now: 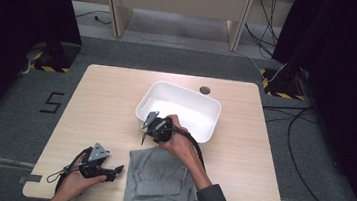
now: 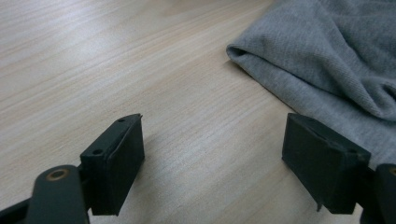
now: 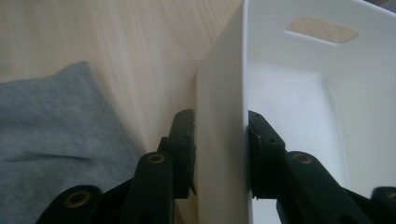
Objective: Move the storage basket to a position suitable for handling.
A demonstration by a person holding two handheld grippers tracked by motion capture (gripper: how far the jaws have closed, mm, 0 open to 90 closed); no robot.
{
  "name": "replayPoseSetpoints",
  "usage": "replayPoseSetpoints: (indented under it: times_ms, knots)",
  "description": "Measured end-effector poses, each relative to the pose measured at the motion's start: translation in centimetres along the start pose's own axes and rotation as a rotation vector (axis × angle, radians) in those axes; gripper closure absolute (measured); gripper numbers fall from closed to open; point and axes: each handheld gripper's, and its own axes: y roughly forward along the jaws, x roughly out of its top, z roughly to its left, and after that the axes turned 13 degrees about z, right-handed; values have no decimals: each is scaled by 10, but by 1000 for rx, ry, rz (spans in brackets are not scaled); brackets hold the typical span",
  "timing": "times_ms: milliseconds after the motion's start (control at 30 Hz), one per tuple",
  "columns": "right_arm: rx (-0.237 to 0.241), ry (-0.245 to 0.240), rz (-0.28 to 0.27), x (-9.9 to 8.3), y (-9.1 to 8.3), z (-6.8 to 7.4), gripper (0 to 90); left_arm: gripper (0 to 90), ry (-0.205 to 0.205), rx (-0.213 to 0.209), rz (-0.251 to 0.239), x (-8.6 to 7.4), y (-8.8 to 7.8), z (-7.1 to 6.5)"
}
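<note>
Now your right hand-held gripper (image 3: 219, 154) pinches the smooth white plastic bin's (image 3: 219, 93) thin wall; your left hand-held gripper (image 2: 212, 158) gapes wide over pale woodgrain surface (image 2: 93, 56) beside soft grey knit cloth (image 2: 327, 60).

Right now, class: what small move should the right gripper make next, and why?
Probably draw the white bin a little toward the folded grey cloth. The right gripper has its jaws clamped on the bin's wall, while the left gripper waits open beside the cloth.
</note>
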Motion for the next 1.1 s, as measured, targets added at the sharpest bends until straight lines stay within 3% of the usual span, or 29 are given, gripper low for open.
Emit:
replayPoseSetpoints:
  times_ms: [133, 167, 267, 333, 400, 467, 500, 567, 633, 667, 700, 733, 767, 867, 900, 967, 1067, 1100]
  knots:
    - [8, -64, 13, 0, -8, 12, 619, 202, 0, 0, 0, 0, 0, 0]
    - [6, -94, 13, -1, -9, 14, 625, 202, 0, 0, 0, 0, 0, 0]
    - [27, -121, 8, -8, -14, 18, 653, 202, 1, -1, -1, 0, 0, 0]
    - [51, -129, -15, -15, -18, 19, 644, 202, 0, -1, -1, 0, 0, 0]
    - [59, -96, -36, -20, -22, 19, 578, 202, 1, -3, -2, 0, 0, 0]
    - [45, -46, -102, -30, -34, 15, 539, 207, -14, -13, -1, 1, -1, 1]
    - [30, 5, -142, -38, -43, 11, 494, 221, -22, -31, -8, 2, -1, 2]
    - [20, 108, -200, -52, -55, 3, 464, 234, -72, -77, -69, 7, -5, 7]
    - [0, 226, -245, -71, -64, -8, 407, 238, -84, -54, -125, 15, -11, 11]
    - [-15, 256, -257, -78, -66, -13, 398, 239, -95, -51, -158, 20, -14, 13]
    - [-25, 324, -258, -87, -67, -17, 387, 243, -106, -65, -182, 26, -15, 14]
    - [-25, 324, -258, -87, -67, -17, 387, 248, -106, -65, -182, 26, -15, 14]
    - [-83, 476, -241, -105, -64, -27, 362, 252, -85, -71, -190, 38, -14, 14]
    - [-186, 607, -155, -127, -52, -39, 343, 264, -57, -70, -180, 56, -2, 12]
    - [-185, 662, -133, -134, -47, -42, 349, 267, -54, -74, -176, 60, 2, 12]
    - [-143, 717, -117, -149, -34, -47, 419, 292, -42, -80, -170, 69, 11, 9]
    - [-97, 718, -105, -161, -20, -50, 546, 364, -24, -79, -162, 77, 18, 4]
    - [-87, 718, -96, -163, -17, -50, 562, 366, -12, -53, -143, 79, 20, 1]
